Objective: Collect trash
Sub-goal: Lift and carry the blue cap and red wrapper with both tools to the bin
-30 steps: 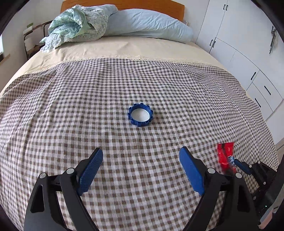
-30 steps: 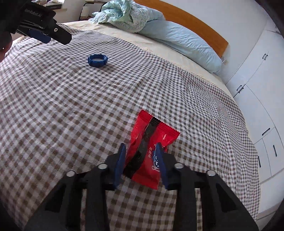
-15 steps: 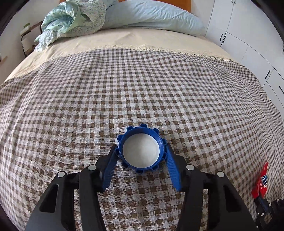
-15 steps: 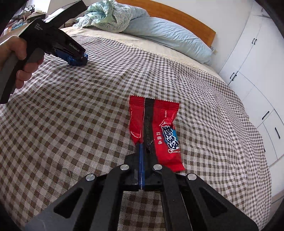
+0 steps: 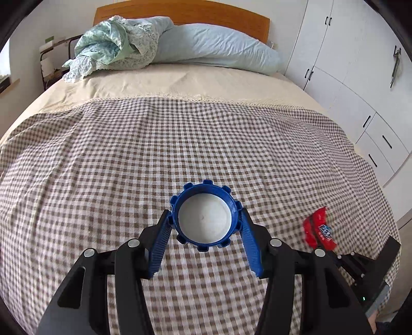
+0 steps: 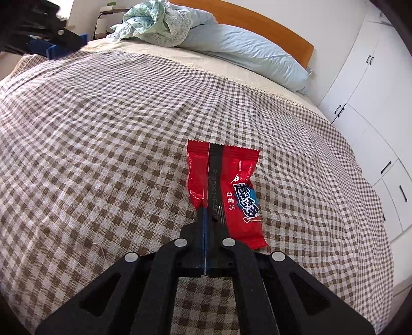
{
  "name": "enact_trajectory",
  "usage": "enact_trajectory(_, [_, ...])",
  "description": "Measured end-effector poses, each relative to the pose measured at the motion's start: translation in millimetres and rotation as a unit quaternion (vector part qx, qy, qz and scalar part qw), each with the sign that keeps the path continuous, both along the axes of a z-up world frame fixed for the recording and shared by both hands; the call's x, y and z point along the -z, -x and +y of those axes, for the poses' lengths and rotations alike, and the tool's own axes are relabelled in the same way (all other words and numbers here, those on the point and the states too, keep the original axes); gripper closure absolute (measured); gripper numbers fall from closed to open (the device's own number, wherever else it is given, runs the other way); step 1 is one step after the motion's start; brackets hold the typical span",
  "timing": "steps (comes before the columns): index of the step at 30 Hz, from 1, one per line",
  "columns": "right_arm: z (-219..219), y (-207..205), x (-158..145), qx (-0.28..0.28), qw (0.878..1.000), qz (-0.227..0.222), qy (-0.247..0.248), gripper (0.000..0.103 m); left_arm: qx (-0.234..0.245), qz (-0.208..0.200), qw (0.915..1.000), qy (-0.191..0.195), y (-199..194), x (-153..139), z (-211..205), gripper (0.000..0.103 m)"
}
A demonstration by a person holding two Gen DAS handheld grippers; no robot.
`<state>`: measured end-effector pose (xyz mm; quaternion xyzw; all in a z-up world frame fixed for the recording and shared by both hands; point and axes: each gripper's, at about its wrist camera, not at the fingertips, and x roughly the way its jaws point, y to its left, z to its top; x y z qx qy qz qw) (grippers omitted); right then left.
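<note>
A blue ribbed bottle cap (image 5: pixel 204 221) with a white inside sits between the pads of my left gripper (image 5: pixel 204 214), which is shut on its sides and holds it a little above the checked bedspread (image 5: pixel 128 159). At the lower right of the left wrist view, the red snack wrapper (image 5: pixel 318 229) shows blurred. In the right wrist view my right gripper (image 6: pixel 206 214) is shut on the near end of that red wrapper (image 6: pixel 239 185), which sticks out ahead of the pads. The left gripper (image 6: pixel 51 38) shows dark at the top left there.
The bed carries a light blue pillow (image 5: pixel 219 46) and a crumpled green cloth (image 5: pixel 110 46) by the wooden headboard (image 5: pixel 185 13). White cupboards (image 5: pixel 360 90) line the right side. A small bedside stand (image 5: pixel 51 61) is at the far left.
My left gripper reached the blue cap, closed on it and drew it back and upward. My right gripper closed fully on the red wrapper's end, and the wrapper swung straight ahead.
</note>
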<state>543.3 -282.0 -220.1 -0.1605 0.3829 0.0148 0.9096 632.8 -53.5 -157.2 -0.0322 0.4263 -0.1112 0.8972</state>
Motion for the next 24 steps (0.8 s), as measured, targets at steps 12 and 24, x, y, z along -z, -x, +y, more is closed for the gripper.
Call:
enact_trajectory(12, [-28.5, 113.1, -125.6, 0.011, 0.98, -0.033, -0.195, 0.103, -0.006, -0.029, 0.9995, 0.002, 151.7, -87.2, 34.3, 0.053])
enact_trajectory(24, [-64.9, 238.2, -188.6, 0.019, 0.973, -0.092, -0.209, 0.103, 0.013, -0.059, 0.9982, 0.0, 272.9, -139.1, 8.1, 0.053])
